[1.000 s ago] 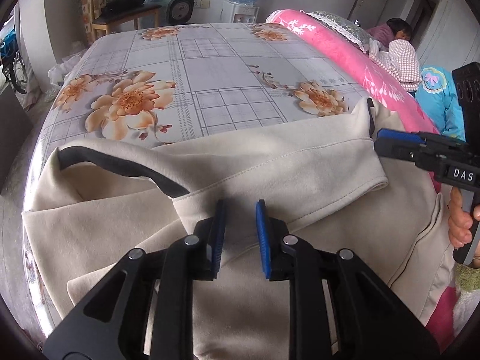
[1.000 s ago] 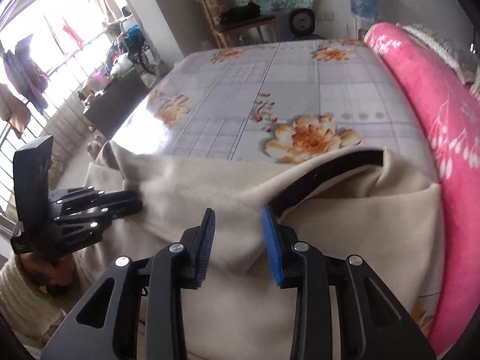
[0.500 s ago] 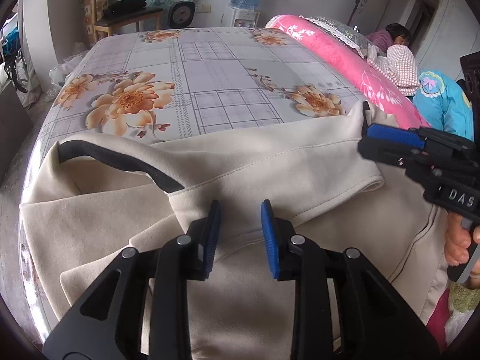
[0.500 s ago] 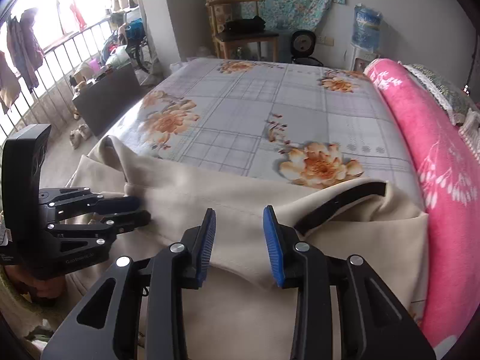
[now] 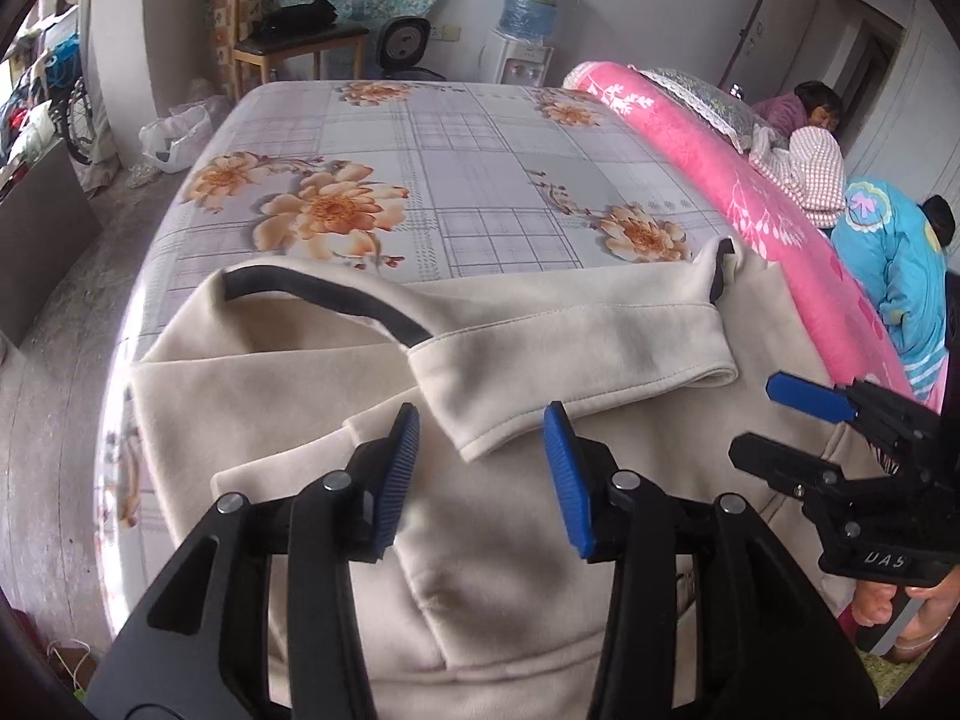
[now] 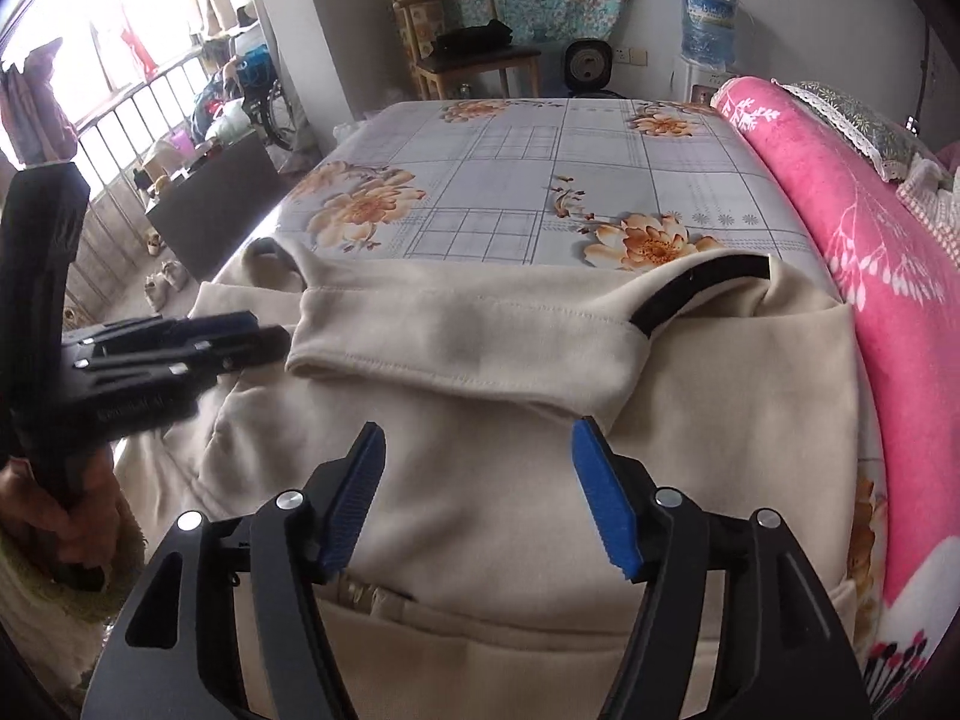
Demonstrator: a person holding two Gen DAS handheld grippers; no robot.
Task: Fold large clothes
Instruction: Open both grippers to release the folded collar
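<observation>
A large beige garment [image 5: 528,516] with black trim [image 5: 336,300] lies on the near end of the flowered bed [image 5: 420,168]. Both sleeves are folded across its upper part. My left gripper [image 5: 477,438] is open and empty, raised just behind the sleeve cuff [image 5: 480,444]. My right gripper [image 6: 477,450] is open and empty above the garment's [image 6: 510,450] body. In the left wrist view the right gripper [image 5: 798,420] shows at the right edge. In the right wrist view the left gripper [image 6: 240,336] shows at the left, beside the other sleeve cuff [image 6: 318,354].
A pink blanket [image 5: 720,180] runs along the bed's right side, with a person in blue [image 5: 894,252] beyond it. A wooden chair [image 5: 288,36], a fan and a water dispenser [image 5: 528,18] stand past the bed's far end. A dark cabinet [image 6: 204,210] stands left.
Both grippers opened, let go of the sleeves and drew back toward me. The sleeves now lie flat across the garment.
</observation>
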